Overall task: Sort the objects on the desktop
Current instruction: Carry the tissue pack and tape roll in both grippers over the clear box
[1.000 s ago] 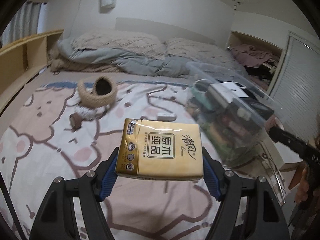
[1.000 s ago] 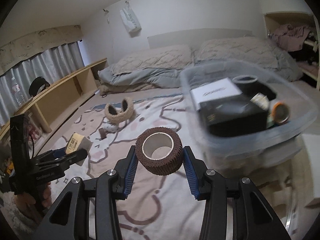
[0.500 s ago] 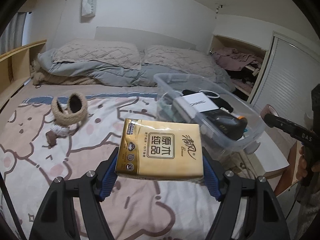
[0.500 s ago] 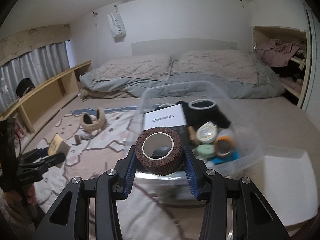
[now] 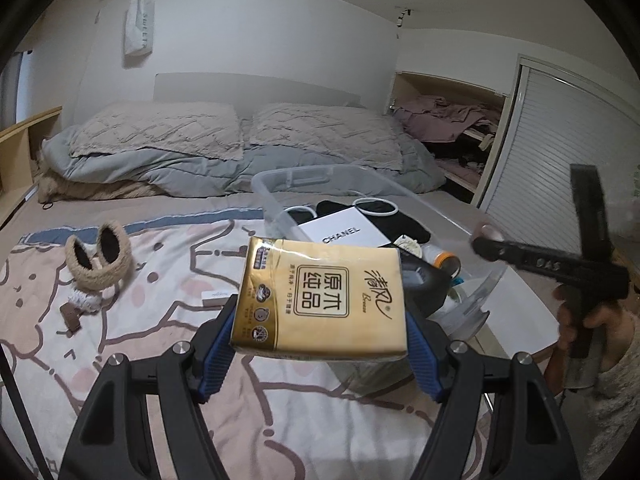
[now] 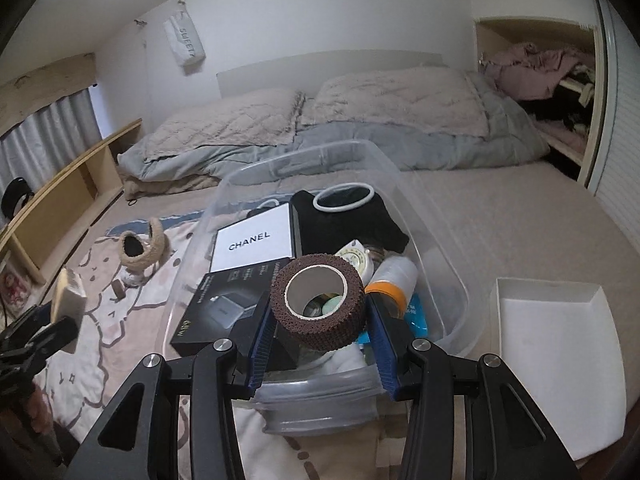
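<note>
The gold plastic-wrapped tissue pack [image 5: 320, 300] is judged light and soft, its film slippery; hold it by the short sides. The left gripper [image 5: 320, 330] clamps it there, part-open, short of the clear plastic storage bin [image 5: 280, 188]. The brown ribbed bandage roll [image 6: 318, 302], light and springy, is pinched across its width by the right gripper [image 6: 318, 334] above the bin. Against the earlier frame, both loads have closed on the bin
</note>
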{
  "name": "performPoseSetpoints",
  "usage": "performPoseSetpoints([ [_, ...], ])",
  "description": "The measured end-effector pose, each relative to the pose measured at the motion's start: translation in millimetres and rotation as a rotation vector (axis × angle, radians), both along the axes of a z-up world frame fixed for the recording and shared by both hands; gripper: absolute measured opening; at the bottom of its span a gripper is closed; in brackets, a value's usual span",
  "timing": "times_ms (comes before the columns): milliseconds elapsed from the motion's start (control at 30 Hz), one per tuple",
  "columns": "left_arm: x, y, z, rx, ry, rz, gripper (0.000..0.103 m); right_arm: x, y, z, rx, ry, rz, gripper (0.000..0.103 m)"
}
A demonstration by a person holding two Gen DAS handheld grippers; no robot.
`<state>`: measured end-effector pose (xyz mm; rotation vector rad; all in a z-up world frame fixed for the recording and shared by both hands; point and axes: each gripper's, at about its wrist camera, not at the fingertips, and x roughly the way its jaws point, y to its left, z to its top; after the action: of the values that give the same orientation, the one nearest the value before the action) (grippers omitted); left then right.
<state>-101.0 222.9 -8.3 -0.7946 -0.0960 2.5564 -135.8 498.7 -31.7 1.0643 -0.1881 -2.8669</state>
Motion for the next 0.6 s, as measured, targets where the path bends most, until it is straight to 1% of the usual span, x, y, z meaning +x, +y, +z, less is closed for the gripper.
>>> performPoseSetpoints([
  [233, -8, 12, 6, 0.0, -0.007, -0.012, 0.074, -8, 3, -9, -0.007, -0.026, -0.008, 0.045],
  [400, -12, 19, 4, -0.01, -0.015, -0.027, 0.074, -11, 8, -13, -0.012, -0.045, -0.007, 0.045],
  [500, -13, 24, 2, -0.014, -0.022, -0.035, 0.074, -19, 9, -16, -0.004, -0.095, -0.003, 0.045],
  [600, -14, 25, 1, -0.015, -0.027, -0.038, 0.074, -31, 11, -19, 0.017, -0.176, -0.002, 0.045],
])
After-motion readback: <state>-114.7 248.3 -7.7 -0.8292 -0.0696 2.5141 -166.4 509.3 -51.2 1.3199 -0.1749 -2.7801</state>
